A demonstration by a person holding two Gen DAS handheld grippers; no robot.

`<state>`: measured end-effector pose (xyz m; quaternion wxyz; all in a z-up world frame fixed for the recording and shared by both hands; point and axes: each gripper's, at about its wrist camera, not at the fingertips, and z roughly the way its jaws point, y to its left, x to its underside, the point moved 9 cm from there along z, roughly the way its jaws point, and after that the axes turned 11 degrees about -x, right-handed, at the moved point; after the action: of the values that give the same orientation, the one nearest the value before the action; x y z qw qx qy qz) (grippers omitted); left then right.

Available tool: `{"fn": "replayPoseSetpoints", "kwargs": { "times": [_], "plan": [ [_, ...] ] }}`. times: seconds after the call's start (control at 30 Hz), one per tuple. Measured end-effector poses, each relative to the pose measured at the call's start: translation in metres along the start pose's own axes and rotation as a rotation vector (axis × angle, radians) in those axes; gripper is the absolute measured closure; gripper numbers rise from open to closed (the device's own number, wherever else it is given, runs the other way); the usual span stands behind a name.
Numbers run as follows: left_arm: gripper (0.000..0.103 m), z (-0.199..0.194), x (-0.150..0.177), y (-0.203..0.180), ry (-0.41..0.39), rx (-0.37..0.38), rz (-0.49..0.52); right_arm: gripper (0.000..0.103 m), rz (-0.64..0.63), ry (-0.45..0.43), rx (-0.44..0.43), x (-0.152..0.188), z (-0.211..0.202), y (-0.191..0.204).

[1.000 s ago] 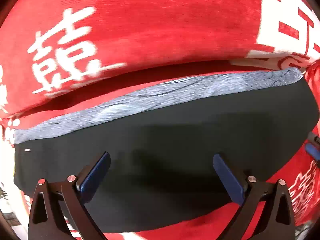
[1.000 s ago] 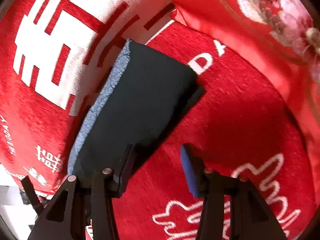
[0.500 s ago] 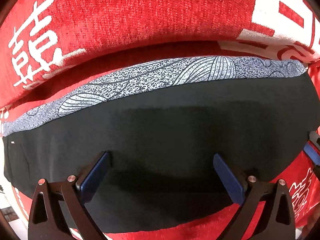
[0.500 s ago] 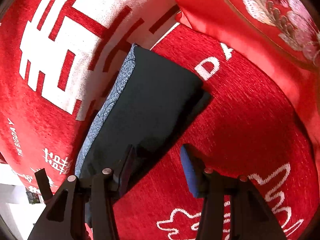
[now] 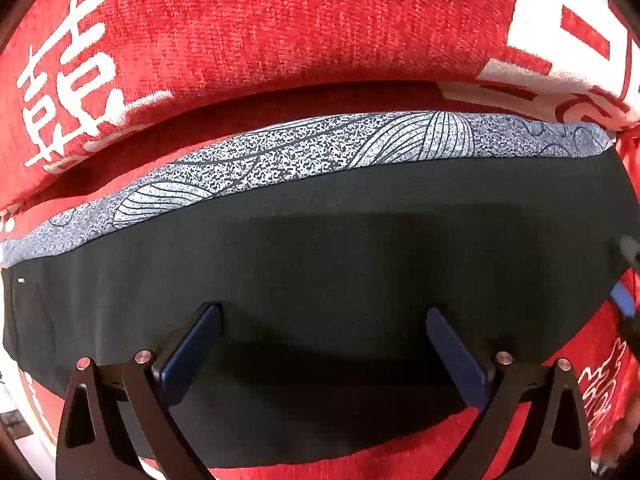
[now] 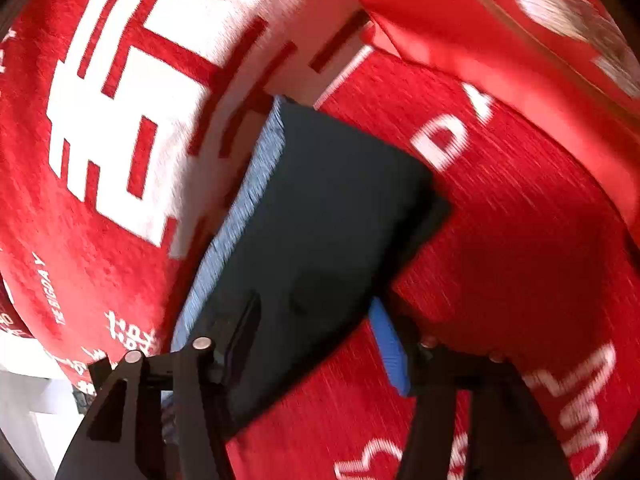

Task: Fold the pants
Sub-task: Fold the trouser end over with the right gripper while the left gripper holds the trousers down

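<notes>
The folded black pants [image 5: 320,248] lie flat on the red blanket [image 5: 280,32], their grey patterned waistband [image 5: 304,152] along the far edge. My left gripper [image 5: 324,314] hangs straight over the black cloth, open, nothing between its blue pads. In the right wrist view the pants [image 6: 328,208] run away from me as a dark rectangle with the waistband [image 6: 236,220] on the left. My right gripper [image 6: 316,340] is at their near end, jaws opening. One finger is over the cloth, the blue pad [image 6: 388,348] stands at the pants' right edge, and neither presses.
The red blanket with large white characters [image 6: 132,92] covers the whole surface and rises behind the pants. A red embroidered cushion [image 6: 520,40] lies at the upper right. A strip of pale floor [image 6: 24,400] shows at the lower left.
The left gripper has come down closer to the pants, which now fill more of its view. The right gripper's jaws have spread wider, and its view has tilted slightly.
</notes>
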<state>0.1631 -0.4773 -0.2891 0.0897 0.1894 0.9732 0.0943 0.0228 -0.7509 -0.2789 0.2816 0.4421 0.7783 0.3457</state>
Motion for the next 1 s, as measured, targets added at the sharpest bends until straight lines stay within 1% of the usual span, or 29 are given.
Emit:
{"fn": "replayPoseSetpoints", "kwargs": {
  "times": [0.03,0.07,0.1,0.13,0.17,0.2,0.23,0.27,0.3,0.37,0.4,0.43,0.47,0.5,0.53,0.57,0.63,0.67,0.73,0.77,0.8,0.83,0.87,0.93,1.0],
  "plan": [
    [0.000,-0.001,0.005,-0.002,-0.005,0.000,0.000,0.040,0.001,-0.003,-0.003,-0.004,0.004,0.002],
    [0.000,-0.001,0.006,-0.002,-0.011,0.003,0.003,0.047,0.011,0.000,-0.003,-0.005,0.007,0.005],
    [0.000,-0.001,0.008,-0.002,-0.017,0.007,0.005,0.060,0.031,0.008,0.007,-0.007,0.010,0.005],
    [0.003,-0.003,0.009,-0.001,-0.018,0.012,0.004,0.086,0.049,0.015,0.024,-0.007,0.011,0.005],
    [0.020,-0.005,0.009,0.000,-0.019,0.020,0.001,0.087,0.063,0.008,0.011,-0.009,0.007,0.008],
    [0.033,-0.013,0.009,0.000,-0.021,0.039,0.003,0.088,0.054,0.003,0.004,-0.009,0.003,0.013],
    [0.035,-0.022,0.007,-0.003,-0.035,0.059,0.015,0.088,0.023,0.000,-0.002,-0.010,-0.002,0.022],
    [0.035,-0.029,0.004,-0.005,-0.057,0.066,0.022,0.089,-0.018,-0.002,-0.001,-0.010,-0.007,0.032],
    [0.035,-0.038,-0.001,-0.011,-0.100,0.075,0.039,0.089,-0.073,0.000,-0.004,-0.009,-0.014,0.046],
    [0.035,-0.045,-0.006,-0.027,-0.157,0.082,0.080,0.089,-0.145,0.002,0.001,-0.007,-0.022,0.064],
    [0.035,-0.039,-0.005,-0.038,-0.147,0.086,0.101,0.089,-0.171,0.002,0.005,-0.006,-0.023,0.070],
    [0.035,-0.024,0.002,-0.052,-0.091,0.115,0.117,0.089,-0.201,0.008,0.009,-0.004,-0.024,0.077],
    [0.033,-0.017,0.004,-0.057,-0.080,0.108,0.109,0.090,-0.224,0.019,0.015,-0.001,-0.023,0.082],
    [0.032,-0.019,0.002,-0.059,-0.148,0.096,0.094,0.090,-0.247,0.012,0.027,0.000,-0.023,0.087],
    [0.032,-0.021,0.004,-0.062,-0.176,0.082,0.107,0.090,-0.276,0.017,0.038,0.000,-0.022,0.093],
    [0.032,-0.022,0.004,-0.062,-0.178,0.084,0.109,0.090,-0.298,0.017,0.043,0.001,-0.022,0.101],
    [0.031,-0.022,0.004,-0.057,-0.148,0.147,0.102,0.090,-0.349,0.018,0.058,0.005,-0.024,0.118],
    [0.031,-0.023,0.005,-0.053,-0.135,0.167,0.107,0.090,-0.387,0.019,0.068,0.008,-0.025,0.128],
    [0.031,-0.029,0.007,-0.041,-0.110,0.209,0.100,0.090,-0.457,0.027,0.084,0.019,-0.028,0.147],
    [0.031,-0.035,0.008,-0.029,-0.121,0.220,0.079,0.090,-0.511,0.040,0.102,0.027,-0.028,0.162],
    [0.028,-0.042,0.010,-0.012,-0.145,0.217,0.060,0.090,-0.563,0.050,0.118,0.037,-0.026,0.176],
    [0.022,-0.049,0.013,0.006,-0.171,0.205,0.046,0.089,-0.596,0.058,0.127,0.044,-0.024,0.185],
    [0.012,-0.053,0.014,0.020,-0.187,0.196,0.036,0.089,-0.641,0.070,0.138,0.055,-0.021,0.197],
    [0.011,-0.063,0.024,0.065,-0.219,0.175,-0.002,0.089,-0.745,0.098,0.173,0.086,-0.006,0.222],
    [0.011,-0.063,0.035,0.105,-0.213,0.147,-0.026,0.089,-0.825,0.131,0.204,0.115,0.015,0.239]
  ]
}}
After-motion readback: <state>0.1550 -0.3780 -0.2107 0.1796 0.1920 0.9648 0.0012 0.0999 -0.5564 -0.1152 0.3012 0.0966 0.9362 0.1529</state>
